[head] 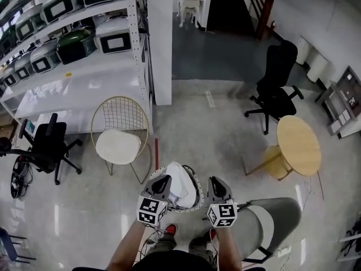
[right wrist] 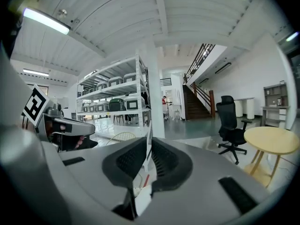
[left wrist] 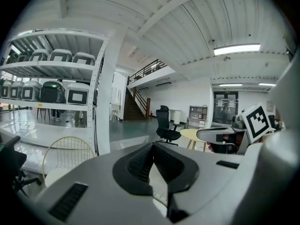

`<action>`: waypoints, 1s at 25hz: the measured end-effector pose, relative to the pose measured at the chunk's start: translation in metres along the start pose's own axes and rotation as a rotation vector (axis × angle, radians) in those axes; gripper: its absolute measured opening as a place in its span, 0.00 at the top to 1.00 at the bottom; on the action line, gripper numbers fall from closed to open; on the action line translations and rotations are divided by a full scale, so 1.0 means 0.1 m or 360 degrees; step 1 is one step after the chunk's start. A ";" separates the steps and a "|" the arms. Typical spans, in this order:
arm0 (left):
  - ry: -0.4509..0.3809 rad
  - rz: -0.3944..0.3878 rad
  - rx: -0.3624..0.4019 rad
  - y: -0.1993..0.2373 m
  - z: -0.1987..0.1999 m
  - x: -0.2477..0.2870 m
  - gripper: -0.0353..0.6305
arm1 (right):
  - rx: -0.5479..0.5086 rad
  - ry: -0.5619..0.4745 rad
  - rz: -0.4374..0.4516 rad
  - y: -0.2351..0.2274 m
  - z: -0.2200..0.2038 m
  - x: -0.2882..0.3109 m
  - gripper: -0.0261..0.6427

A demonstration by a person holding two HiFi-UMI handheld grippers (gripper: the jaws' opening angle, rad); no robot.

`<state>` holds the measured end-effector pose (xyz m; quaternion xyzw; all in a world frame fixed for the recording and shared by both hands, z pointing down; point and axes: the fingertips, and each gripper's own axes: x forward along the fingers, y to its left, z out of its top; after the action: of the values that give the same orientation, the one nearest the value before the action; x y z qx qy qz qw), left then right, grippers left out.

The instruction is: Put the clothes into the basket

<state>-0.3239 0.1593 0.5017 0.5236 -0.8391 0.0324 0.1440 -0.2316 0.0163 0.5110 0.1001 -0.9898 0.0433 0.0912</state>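
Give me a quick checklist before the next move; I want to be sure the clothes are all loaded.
1. Round light-coloured basket on the floor, close below the person: ok.
2. White clothes lying inside the basket: ok.
3. Left gripper fingers together, nothing between them: ok.
4. Right gripper fingers nearly together, nothing between them: ok.
5. No clothes left outside the basket: cannot tell from these views.

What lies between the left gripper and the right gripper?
In the head view, the basket holding white clothes lies between the left gripper and right gripper, lower down.
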 end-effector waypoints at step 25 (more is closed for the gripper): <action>-0.0050 -0.0103 0.0127 -0.47 0.20 -0.13 0.94 | -0.0033 -0.0097 -0.0060 -0.11 0.22 -0.75 0.89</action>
<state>-0.2810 0.1454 0.4748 0.5561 -0.8220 0.0528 0.1107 -0.1609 0.0177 0.4757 0.1190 -0.9905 0.0283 0.0629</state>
